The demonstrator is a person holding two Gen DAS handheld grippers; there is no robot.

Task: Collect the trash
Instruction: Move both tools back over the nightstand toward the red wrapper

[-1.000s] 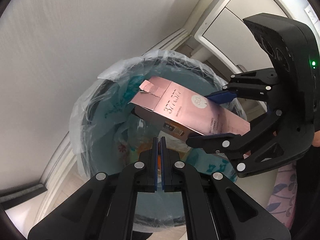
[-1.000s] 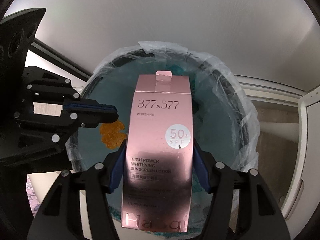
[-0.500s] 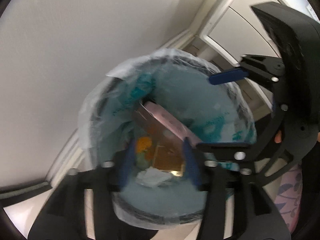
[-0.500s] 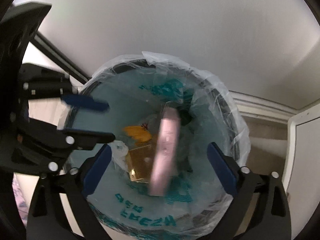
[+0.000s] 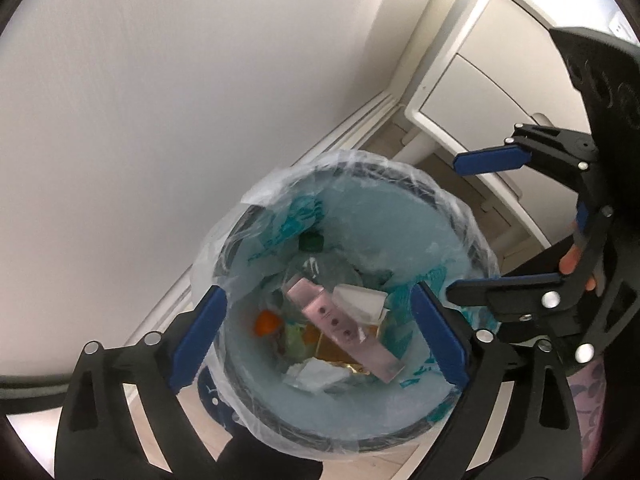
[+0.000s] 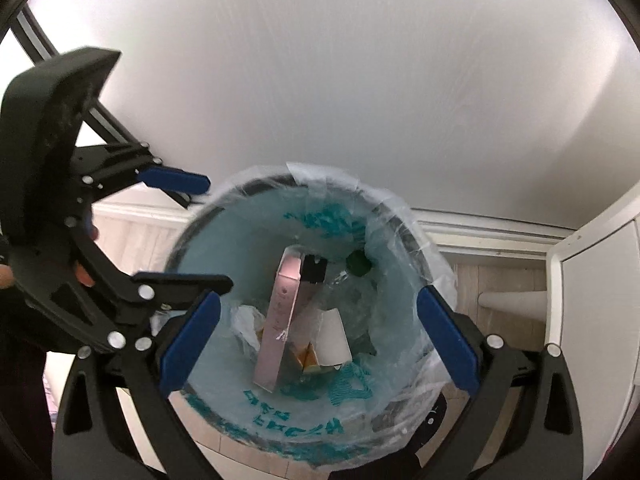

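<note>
The pink carton (image 5: 344,330) lies slanted inside the lined bin (image 5: 400,436), among scraps. It looks light, stiff, glossy; take any such carton across its broad faces. Your left gripper (image 5: 320,340) and right gripper (image 6: 316,344) both stand apart, empty, above the bin.

Looks like a room in a home: plain white wall (image 6: 320,80) meeting pale wood-look floor (image 6: 132,236) at a white skirting board (image 6: 480,236), white panelled furniture (image 5: 480,92) on a round leg, and a small bag-lined waste bin (image 5: 400,192) holding household rubbish.
</note>
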